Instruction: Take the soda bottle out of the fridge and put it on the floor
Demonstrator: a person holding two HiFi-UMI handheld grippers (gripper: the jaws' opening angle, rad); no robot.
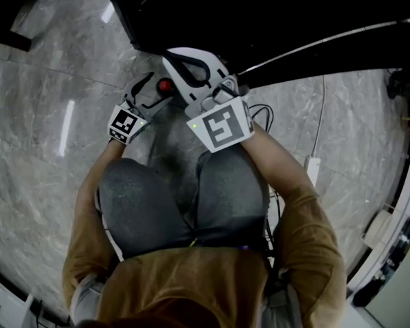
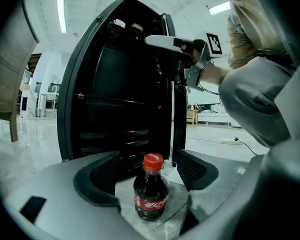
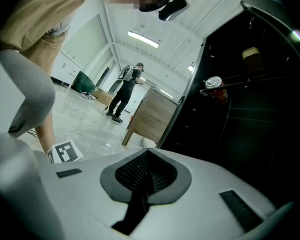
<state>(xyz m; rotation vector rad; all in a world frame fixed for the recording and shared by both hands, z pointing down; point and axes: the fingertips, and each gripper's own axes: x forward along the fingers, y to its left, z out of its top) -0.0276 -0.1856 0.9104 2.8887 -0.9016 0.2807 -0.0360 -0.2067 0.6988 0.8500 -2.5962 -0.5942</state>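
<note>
Seems to be the end of the putting-down step. At left, left hand-held gripper (image 2: 147, 176) with jaws wide apart, pads not touching the soda bottle (image 2: 151, 191). Bottle upright on the floor (image 2: 35, 149) between them, just before the open fridge (image 2: 115, 84). Next move, most likely: pulling back straight, without knocking the bottle over. Held almost level, tilted slightly down. At right, right hand-held gripper (image 3: 145, 179) with jaws together, empty, raised beside the fridge door.
</note>
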